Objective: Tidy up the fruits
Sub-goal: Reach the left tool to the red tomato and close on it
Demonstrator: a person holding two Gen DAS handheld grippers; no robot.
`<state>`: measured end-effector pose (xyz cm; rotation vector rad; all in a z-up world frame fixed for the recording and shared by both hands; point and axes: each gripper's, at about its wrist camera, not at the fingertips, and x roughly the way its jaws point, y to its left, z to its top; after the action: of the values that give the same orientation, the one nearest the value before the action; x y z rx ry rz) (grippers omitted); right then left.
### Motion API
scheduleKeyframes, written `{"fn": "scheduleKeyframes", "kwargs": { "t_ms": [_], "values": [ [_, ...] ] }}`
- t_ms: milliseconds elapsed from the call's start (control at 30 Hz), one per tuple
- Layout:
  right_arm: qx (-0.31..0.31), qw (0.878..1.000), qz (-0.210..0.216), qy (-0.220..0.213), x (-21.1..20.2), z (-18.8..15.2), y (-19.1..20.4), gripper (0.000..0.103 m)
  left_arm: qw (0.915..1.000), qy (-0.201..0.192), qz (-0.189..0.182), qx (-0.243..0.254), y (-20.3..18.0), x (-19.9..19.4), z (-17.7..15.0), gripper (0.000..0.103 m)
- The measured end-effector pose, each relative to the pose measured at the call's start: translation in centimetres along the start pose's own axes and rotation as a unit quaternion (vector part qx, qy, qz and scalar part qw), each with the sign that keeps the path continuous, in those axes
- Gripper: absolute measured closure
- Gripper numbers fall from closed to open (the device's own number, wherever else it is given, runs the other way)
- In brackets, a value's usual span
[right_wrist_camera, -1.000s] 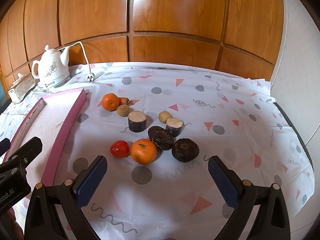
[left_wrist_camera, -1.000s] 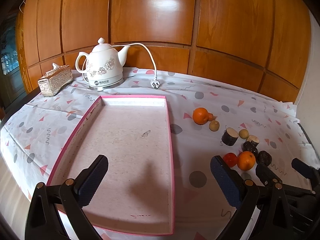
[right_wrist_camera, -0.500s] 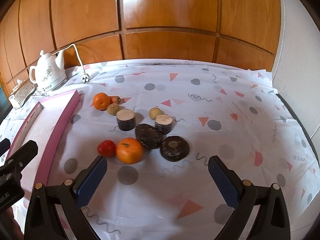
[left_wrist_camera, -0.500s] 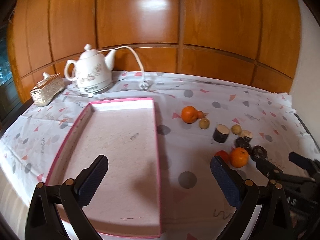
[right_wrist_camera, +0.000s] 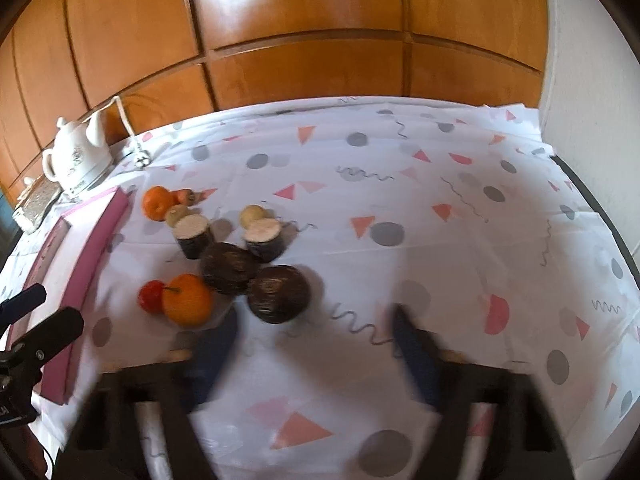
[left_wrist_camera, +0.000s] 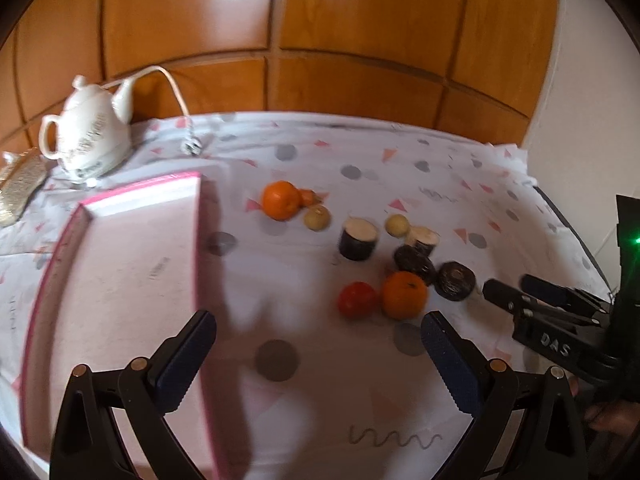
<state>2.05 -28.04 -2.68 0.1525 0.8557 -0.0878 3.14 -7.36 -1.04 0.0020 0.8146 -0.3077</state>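
Observation:
Several fruits lie on the patterned tablecloth: a near orange, a small red fruit, two dark round fruits, two cut dark stubs, small yellowish fruits, and a far orange. A pink-rimmed tray lies left of them. My left gripper is open and empty, short of the red fruit. My right gripper is open, blurred, and empty, just short of the dark round fruit.
A white teapot-style kettle with its cord and plug stands at the back left, with an ornate box beside it. Wood panelling is behind. The table's right edge meets a white wall.
Both grippers have moved forward and right, closer to the fruit cluster. The tray has slid toward the left of the left wrist view. Nothing was grasped.

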Motion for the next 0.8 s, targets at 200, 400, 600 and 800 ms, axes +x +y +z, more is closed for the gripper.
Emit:
{"fn": "scheduleKeyframes", "kwargs": {
  "t_ms": [200,400,600,800],
  "values": [
    [0.0,1.0,0.02,0.021,1.2,-0.4,-1.0,0.07,0.999,0.022,-0.015,0.036,-1.5,1.5,0.0,0.0],
    [-0.005,0.998,0.067,0.023,1.5,-0.4,-0.6,0.075,0.9982,0.039,-0.041,0.017,-1.2,2.6,-0.1,0.023],
    [-0.026,0.995,0.091,0.026,1.8,-0.3,-0.1,0.074,0.9974,0.056,-0.042,0.017,-1.3,4.2,0.1,0.041],
    [-0.027,0.994,0.103,0.03,1.6,-0.7,-0.1,0.074,0.9973,0.061,-0.04,0.014,-1.1,5.6,0.6,0.046]
  ]
}}
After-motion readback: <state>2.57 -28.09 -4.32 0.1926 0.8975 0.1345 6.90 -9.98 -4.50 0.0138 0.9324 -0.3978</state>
